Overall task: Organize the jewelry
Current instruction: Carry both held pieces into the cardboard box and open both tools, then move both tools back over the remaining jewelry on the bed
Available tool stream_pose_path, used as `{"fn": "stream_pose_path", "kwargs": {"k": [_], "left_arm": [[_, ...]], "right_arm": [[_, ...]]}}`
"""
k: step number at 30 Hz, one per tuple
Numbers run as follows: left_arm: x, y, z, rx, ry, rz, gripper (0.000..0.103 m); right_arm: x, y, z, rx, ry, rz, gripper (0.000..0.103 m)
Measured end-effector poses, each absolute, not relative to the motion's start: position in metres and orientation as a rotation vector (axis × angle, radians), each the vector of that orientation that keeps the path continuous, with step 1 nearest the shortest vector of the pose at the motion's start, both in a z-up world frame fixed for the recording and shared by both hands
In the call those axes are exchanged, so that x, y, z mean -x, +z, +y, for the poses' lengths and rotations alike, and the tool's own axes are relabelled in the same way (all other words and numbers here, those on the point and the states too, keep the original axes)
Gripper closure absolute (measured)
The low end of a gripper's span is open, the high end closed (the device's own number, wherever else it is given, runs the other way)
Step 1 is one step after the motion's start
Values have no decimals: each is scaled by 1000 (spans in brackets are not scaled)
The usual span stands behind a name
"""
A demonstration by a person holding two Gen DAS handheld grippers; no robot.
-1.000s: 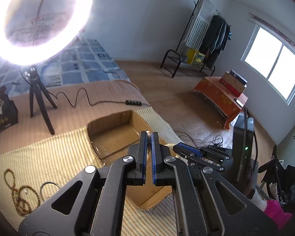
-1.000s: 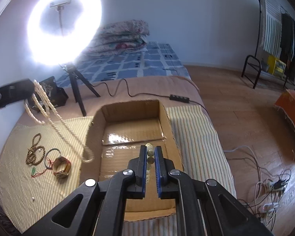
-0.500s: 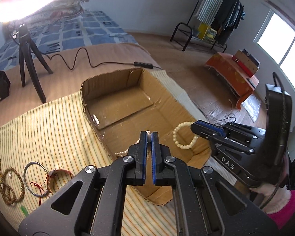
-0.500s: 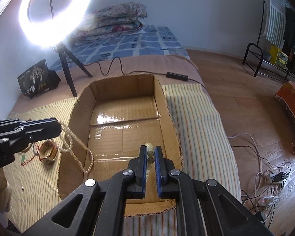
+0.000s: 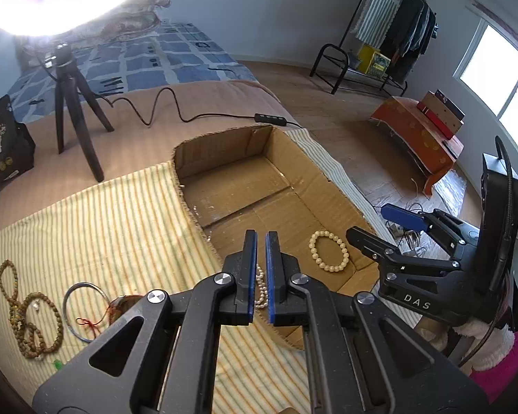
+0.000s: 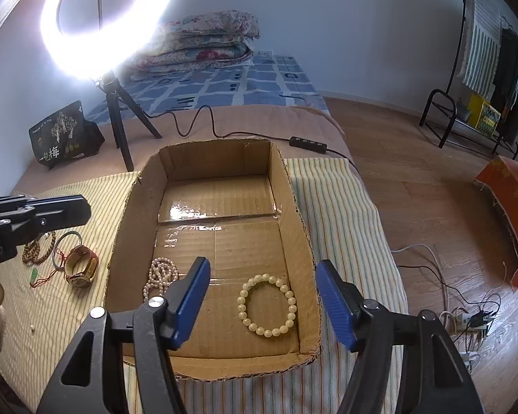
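An open cardboard box (image 6: 295, 200) lies on the striped cloth. A cream bead bracelet (image 6: 266, 305) lies flat on its floor, also seen in the left wrist view (image 5: 329, 250). A pearl necklace (image 6: 160, 275) lies heaped at the box's near left. My right gripper (image 6: 262, 283) is open wide above the bracelet, empty. My left gripper (image 5: 261, 238) has a narrow gap between its pads, nothing held; the pearl necklace (image 5: 260, 289) shows below it. Left of the box lie a wooden bead string (image 5: 31, 324), a metal bangle (image 5: 86, 305) and a watch (image 6: 83, 265).
A ring light on a tripod (image 6: 117, 117) stands behind the box, its cable (image 6: 203, 120) running right. A black bag (image 6: 64, 134) sits at back left. The bed's right edge drops to a wooden floor with cables (image 6: 466, 310).
My right gripper opened and the cream bracelet now lies on the box floor. My left gripper let go of the pearl necklace, which now lies in the box.
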State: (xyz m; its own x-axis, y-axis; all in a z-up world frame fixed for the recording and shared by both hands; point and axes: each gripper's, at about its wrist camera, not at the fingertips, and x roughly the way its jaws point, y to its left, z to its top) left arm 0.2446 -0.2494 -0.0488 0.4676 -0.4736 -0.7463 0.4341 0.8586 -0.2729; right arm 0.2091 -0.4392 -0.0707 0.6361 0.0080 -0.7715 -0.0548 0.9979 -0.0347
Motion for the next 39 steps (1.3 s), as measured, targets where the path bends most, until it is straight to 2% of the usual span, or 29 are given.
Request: {"fn": "stream_pose_path", "kwargs": {"k": [6,8,9,10,18,26,30,32,33,34,36,39], "left_arm": [[-236,-37,-225,26,-529,895,100],[-235,-32,-211,26,-514,884,88],[-234,-30,-204,29,-508,879,73],[-233,-28,-196,31,-500,872,65],[-232,-21,-114,15,-379,851,65],[-233,-42,-33,51,-242,916,65],[-233,-61,-5,83,-198,972,65],[-236,-74,7,103,-184,1007,60],[-237,-79,11,115,-186,1025,52],[-238,-86,16,134,-178,1047,50],[-239,-97,23,158,-165,1079,50],[-244,-111,32,188,-151,1123,50]], "right_arm": [[-203,-57,-427,54,55,841,37],[-200,-52,-420,52,71,825,36],[-199,-50,-416,52,79,819,35],[-199,-47,-412,53,88,812,35],[-196,-37,-364,88,194,786,28],[-200,-38,-310,137,309,799,24],[-204,-45,-287,153,345,817,15],[-206,-51,-275,155,364,839,13],[-206,-54,-271,156,371,848,10],[-208,-58,-265,159,375,862,6],[-209,-66,-256,169,378,885,2],[-210,-79,-242,199,386,914,2]]}}
